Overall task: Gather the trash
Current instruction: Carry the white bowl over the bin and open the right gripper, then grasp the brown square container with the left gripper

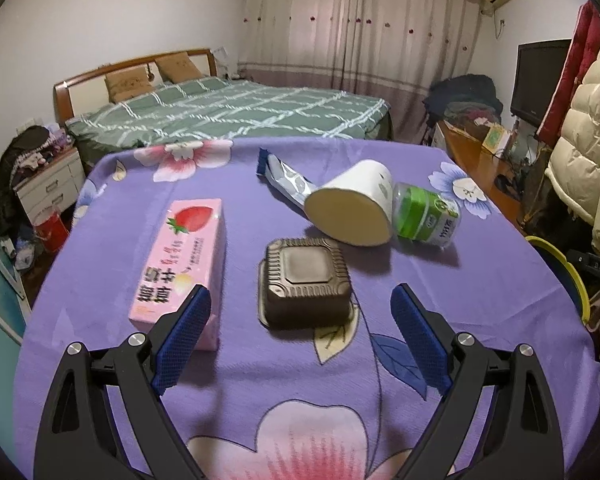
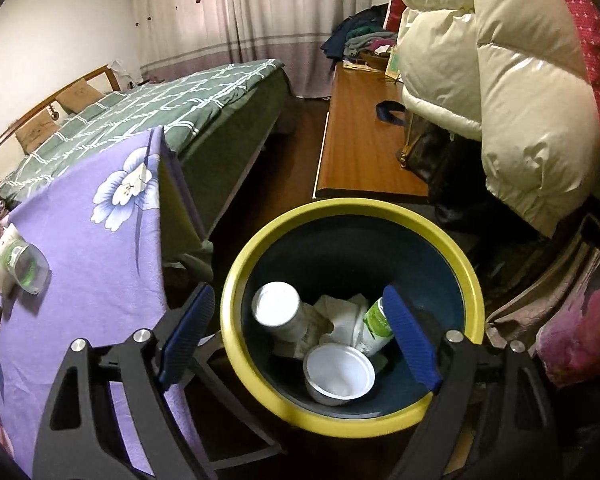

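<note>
The left gripper [image 1: 301, 308] hangs low over the table with its blue-padded fingers [image 1: 188, 330] spread wide and nothing between them. Just ahead of it, at the centre of the left wrist view, a dark brown plastic tray [image 1: 306, 286] sits upside down on the purple flowered tablecloth [image 1: 260, 376]. Left of the tray lies a pink strawberry carton [image 1: 184, 268], its near end just beside the left finger. Farther up, right of centre, a white paper cup [image 1: 354, 210] lies on its side with its mouth facing the camera; a blue-and-white wrapper [image 1: 286, 180] reaches out from behind it to the upper left, and a clear jar with a green label [image 1: 428, 216] lies touching its right side.

The right gripper [image 2: 300, 332] is held above a yellow-rimmed bin [image 2: 236, 344] beside the table, fingers likewise apart and empty. Inside the dark bin lie a white bottle [image 2: 278, 312], a white tub [image 2: 338, 374], a green-labelled container [image 2: 376, 326] and crumpled white paper [image 2: 340, 316]. At the left edge of this view the same jar rests on the cloth.
</note>
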`<state>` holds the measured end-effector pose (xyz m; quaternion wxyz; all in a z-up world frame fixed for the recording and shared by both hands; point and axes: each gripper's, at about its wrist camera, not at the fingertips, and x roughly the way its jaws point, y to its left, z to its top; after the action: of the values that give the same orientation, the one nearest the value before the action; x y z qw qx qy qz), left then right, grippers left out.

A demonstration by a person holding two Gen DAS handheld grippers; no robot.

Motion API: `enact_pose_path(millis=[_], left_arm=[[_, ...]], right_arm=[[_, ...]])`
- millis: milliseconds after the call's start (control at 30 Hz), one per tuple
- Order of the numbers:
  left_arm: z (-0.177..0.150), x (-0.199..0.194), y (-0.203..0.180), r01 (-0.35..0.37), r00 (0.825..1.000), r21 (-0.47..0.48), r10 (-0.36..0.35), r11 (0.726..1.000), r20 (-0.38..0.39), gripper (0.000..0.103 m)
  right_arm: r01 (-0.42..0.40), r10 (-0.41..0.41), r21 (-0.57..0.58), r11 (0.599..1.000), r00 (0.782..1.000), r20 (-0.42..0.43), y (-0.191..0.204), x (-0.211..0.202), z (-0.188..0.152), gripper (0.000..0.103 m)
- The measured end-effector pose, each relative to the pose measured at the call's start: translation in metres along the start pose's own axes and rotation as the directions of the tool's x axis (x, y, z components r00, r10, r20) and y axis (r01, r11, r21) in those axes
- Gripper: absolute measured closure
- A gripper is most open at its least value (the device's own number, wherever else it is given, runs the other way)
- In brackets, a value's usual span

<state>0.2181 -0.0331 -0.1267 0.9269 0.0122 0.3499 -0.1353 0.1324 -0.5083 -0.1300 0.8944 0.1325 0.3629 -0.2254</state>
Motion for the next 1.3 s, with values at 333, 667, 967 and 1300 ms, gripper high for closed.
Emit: enact_pose_path(millis=[333, 667, 967, 1300], left_arm=[[0.01, 0.033, -0.016, 0.015, 0.994, 0.018, -0.013, 1.0, -0.11, 0.014], [0.016, 0.061, -0.016, 0.003, 0.984, 0.009, -0.002, 1.0, -0.176, 0.025], [0.02, 0.07, -0.016, -0.007, 0.984, 0.025, 0.011, 1.0, -0.178, 0.043], [0.025, 0.054, -0.02, -0.012, 0.991, 0.037, 0.017, 0.999, -0.129, 0.045]], right_arm=[[-0.07, 0.069, 0.027, 0.997, 0.997, 0.02, -0.005, -0.005, -0.001, 0.021], [-0.078, 0.078, 0.031, 0.996, 0.997, 0.022, -0.007, -0.005, -0.003, 0.021], [-0.054, 0.054, 0.005, 0.999, 0.998, 0.031, -0.001, -0.007, -0.003, 0.021], [-0.056, 0.056, 0.007, 0.998, 0.998, 0.036, 0.0, -0.009, -0.002, 0.021]])
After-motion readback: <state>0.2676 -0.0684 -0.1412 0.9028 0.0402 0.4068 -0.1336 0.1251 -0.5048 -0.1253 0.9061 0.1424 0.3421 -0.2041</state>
